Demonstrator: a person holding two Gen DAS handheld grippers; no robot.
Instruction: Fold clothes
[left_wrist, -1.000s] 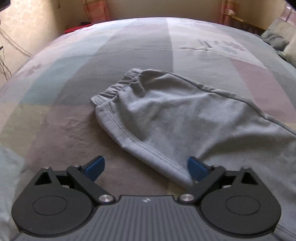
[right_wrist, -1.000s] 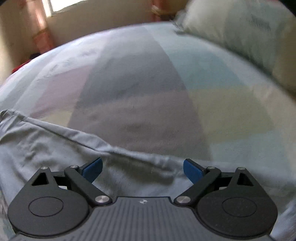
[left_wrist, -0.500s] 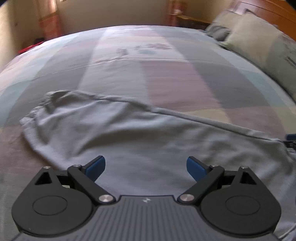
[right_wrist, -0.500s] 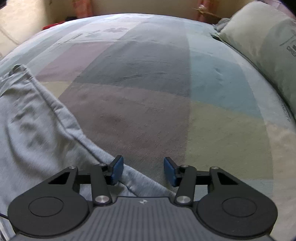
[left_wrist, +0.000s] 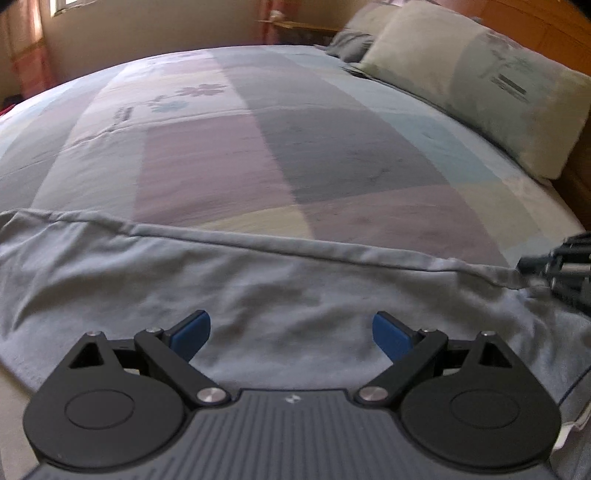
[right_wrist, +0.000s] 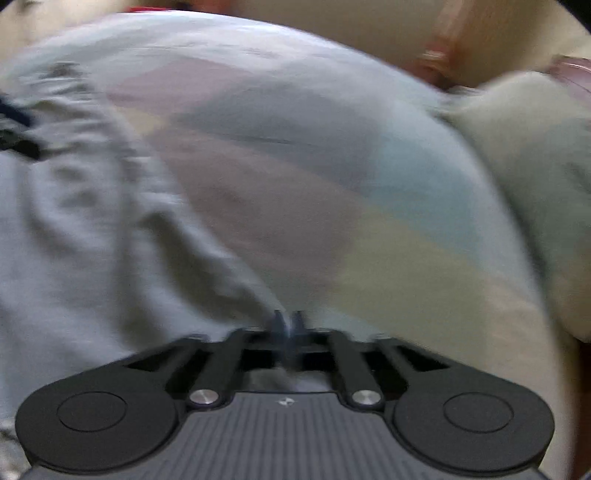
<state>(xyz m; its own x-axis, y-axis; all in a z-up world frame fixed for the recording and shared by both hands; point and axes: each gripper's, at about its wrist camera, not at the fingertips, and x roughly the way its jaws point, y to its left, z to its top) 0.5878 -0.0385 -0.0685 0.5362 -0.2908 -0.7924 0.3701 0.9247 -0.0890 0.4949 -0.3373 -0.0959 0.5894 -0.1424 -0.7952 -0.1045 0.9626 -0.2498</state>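
A light grey garment lies spread across the near part of a patchwork bed cover, its hemmed edge running from left to right. My left gripper hovers over the cloth, open, with nothing between its blue pads. In the blurred right wrist view the garment fills the left side and narrows to a point at my right gripper, which is shut on the garment's edge. The left wrist view shows that right gripper at the cloth's far right corner.
Two pillows lie along the right side of the bed against a wooden headboard; one pillow shows in the right wrist view. Cream walls and pink curtains stand beyond the bed.
My left gripper swept rightward along the garment, from its waistband end toward the pillows, staying open. My right gripper's jaws went from wide apart to shut on the garment's edge while rolling.
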